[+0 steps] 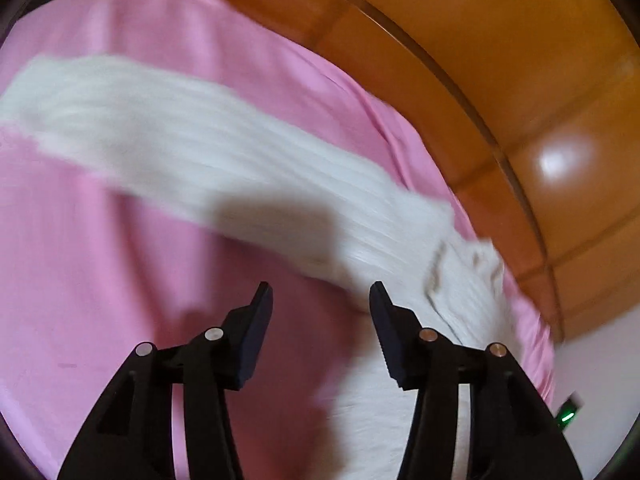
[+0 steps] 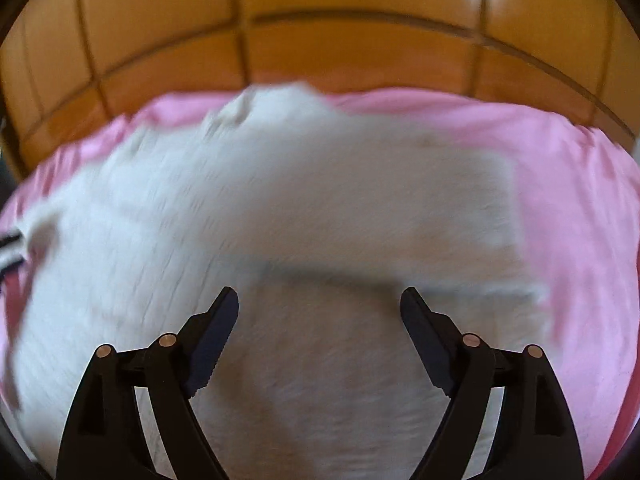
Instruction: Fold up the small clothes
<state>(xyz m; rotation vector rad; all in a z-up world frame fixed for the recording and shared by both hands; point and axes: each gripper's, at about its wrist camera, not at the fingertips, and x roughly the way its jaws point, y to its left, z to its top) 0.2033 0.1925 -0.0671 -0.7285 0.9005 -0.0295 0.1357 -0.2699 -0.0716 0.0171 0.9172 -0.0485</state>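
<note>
On the pink sheet [image 2: 580,168], my white garment [image 2: 280,200] partly folded, more remaining; both tongs [image 1: 320,300] [image 2: 318,304] released.

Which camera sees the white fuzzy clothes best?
The right wrist view. There the white knitted garment fills most of the picture, spread on the pink sheet, though blurred. The left wrist view shows only a long sleeve-like strip of it and a bit near the right edge.
</note>
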